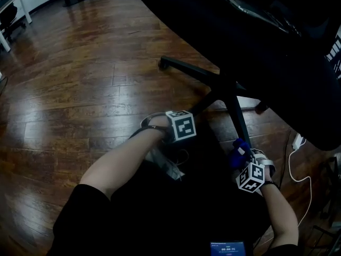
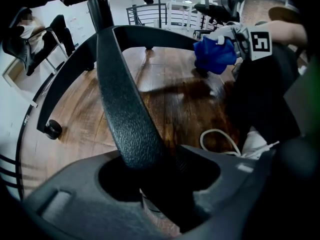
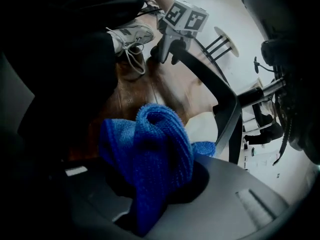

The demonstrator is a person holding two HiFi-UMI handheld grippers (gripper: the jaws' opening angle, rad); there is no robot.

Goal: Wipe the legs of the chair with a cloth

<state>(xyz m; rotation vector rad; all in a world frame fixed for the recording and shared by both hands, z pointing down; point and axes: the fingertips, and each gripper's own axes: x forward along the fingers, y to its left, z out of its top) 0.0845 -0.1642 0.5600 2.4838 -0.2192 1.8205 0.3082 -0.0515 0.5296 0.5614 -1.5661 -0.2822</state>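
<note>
A black office chair (image 1: 256,31) is tipped over the wooden floor, its star base of legs (image 1: 186,68) exposed. My left gripper (image 1: 180,135) grips one textured black leg (image 2: 120,99), which runs straight between its jaws (image 2: 150,179). My right gripper (image 1: 244,161) is shut on a bunched blue cloth (image 3: 155,149) beside another leg (image 1: 240,121); whether the cloth touches that leg I cannot tell. In the left gripper view, the cloth (image 2: 214,54) and the right gripper's marker cube sit at upper right.
A white cable (image 1: 301,169) and a plug strip (image 1: 297,141) lie on the floor at right. A caster (image 2: 52,129) ends a far leg. The person's shoe (image 3: 132,36) is close by. A white table (image 1: 10,9) stands far left.
</note>
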